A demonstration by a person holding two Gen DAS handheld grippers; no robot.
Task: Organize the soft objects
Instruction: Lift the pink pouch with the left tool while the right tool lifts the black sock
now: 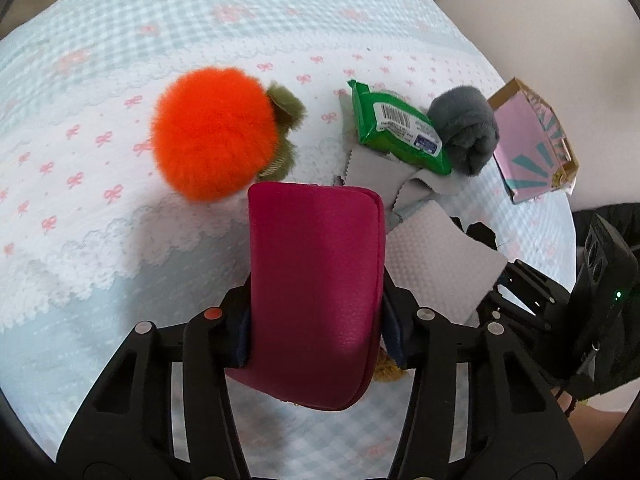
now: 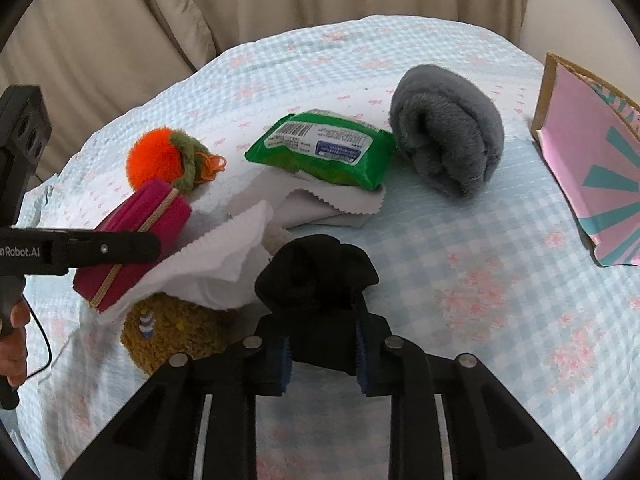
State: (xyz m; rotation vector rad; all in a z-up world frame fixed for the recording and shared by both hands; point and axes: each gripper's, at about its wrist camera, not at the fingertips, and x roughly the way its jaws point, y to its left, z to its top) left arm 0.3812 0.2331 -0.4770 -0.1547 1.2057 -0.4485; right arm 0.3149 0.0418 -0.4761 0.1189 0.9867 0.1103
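Left tool [image 1: 316,334] is pinching the magenta zip pouch [image 1: 316,292] lengthwise, right tool [image 2: 322,354] is squeezing the black sock bundle [image 2: 316,276]; pink patterned box [image 2: 596,184] is sitting far right, nearer the right one.

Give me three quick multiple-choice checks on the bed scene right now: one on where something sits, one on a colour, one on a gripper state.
1. Where does the green wipes pack lie?
A. On the pale grey cloth, next to the grey plush roll
B. Inside the pink box
C. Under the orange pompom

2. What colour is the pouch in the left gripper?
A. Yellow
B. Magenta
C. Blue

3. What is the right gripper doing?
A. Open above the bedspread
B. Shut on the grey roll
C. Shut on a black soft item

Answers:
1 A: the green wipes pack rests on the pale grey cloth, its end by the grey plush roll.
2 B: the pouch between the left gripper fingers is magenta.
3 C: the right gripper fingers press either side of the black soft item.
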